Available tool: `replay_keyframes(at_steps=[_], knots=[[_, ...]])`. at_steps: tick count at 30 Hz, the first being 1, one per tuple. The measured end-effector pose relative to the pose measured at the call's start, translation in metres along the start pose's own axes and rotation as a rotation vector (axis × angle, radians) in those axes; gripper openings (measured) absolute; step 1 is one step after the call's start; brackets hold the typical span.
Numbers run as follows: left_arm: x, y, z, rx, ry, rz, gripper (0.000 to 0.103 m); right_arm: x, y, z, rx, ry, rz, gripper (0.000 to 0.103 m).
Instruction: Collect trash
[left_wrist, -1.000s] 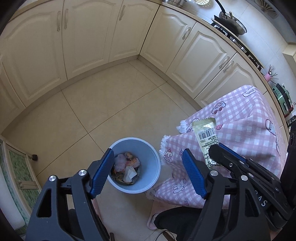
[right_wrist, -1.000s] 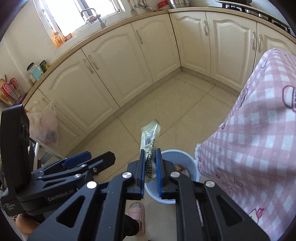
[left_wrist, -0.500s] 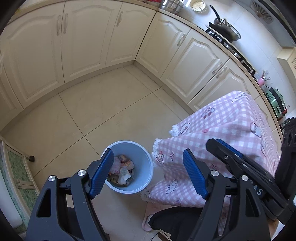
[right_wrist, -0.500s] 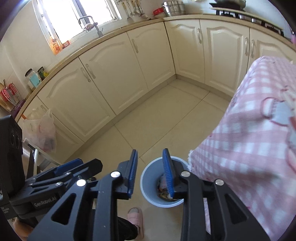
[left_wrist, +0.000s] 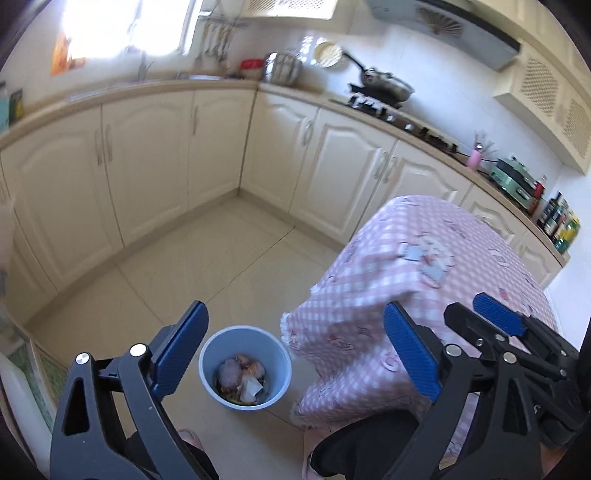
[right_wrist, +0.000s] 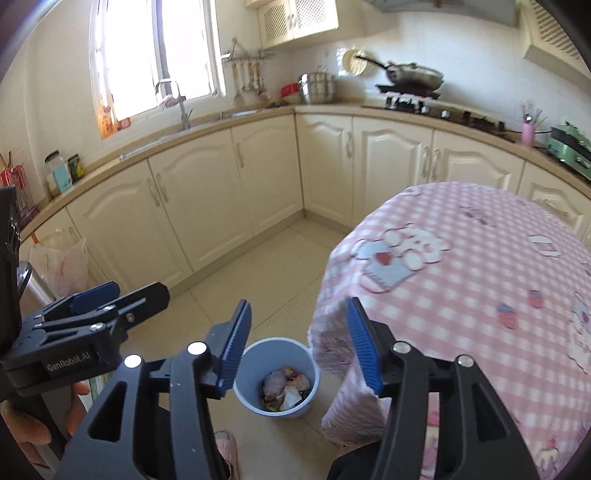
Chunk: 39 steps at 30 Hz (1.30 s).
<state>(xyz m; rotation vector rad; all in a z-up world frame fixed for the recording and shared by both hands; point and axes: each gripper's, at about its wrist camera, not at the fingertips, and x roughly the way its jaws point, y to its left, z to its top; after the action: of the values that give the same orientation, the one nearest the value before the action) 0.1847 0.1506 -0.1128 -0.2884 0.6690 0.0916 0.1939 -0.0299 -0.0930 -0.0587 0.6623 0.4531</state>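
Daylight kitchen, bright overall. Main source is the tall glass window (right_wrist: 155, 59) above the sink: blown out white in the right wrist view, and a washed glare patch at top left of the left wrist view. White wall tiles (left_wrist: 436, 74) catch soft reflected light. Left wrist view is motion-blurred across the cream wooden cabinet doors (left_wrist: 147, 155) and the pink checked tablecloth (left_wrist: 424, 266); right wrist view is sharper, with mild smear on the cloth. Strong fisheye bending; the beige curved bench (right_wrist: 155, 147) bows, and black vignette fills all 4 corners. Shadows faint and soft on the pale tiled floor (right_wrist: 266, 273).
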Motion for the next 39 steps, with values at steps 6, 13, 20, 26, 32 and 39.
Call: replay_keyframes(at_steps=[6,13,20,26,32,39], knots=[[-0.044,-0.032,-0.005,0.059,-0.084,-0.021,0.095,-0.063,-0.026,-0.009,0.038,-0.103,-0.079,0.063],[-0.093,-0.065,-0.015,0.142,-0.178,-0.04,0.095,-0.126,-0.041,-0.024,0.091,-0.202,-0.134,0.073],[-0.133,-0.089,-0.028,0.197,-0.254,-0.039,0.095,-0.181,-0.042,-0.039,0.098,-0.286,-0.179,0.08],[-0.173,-0.102,-0.039,0.214,-0.327,-0.061,0.095,-0.228,-0.035,-0.054,0.077,-0.366,-0.242,0.085],[-0.206,-0.113,-0.045,0.237,-0.427,-0.076,0.095,-0.262,-0.036,-0.07,0.066,-0.43,-0.282,0.087],[-0.214,-0.125,-0.048,0.239,-0.467,-0.077,0.095,-0.286,-0.041,-0.084,0.067,-0.495,-0.339,0.09]])
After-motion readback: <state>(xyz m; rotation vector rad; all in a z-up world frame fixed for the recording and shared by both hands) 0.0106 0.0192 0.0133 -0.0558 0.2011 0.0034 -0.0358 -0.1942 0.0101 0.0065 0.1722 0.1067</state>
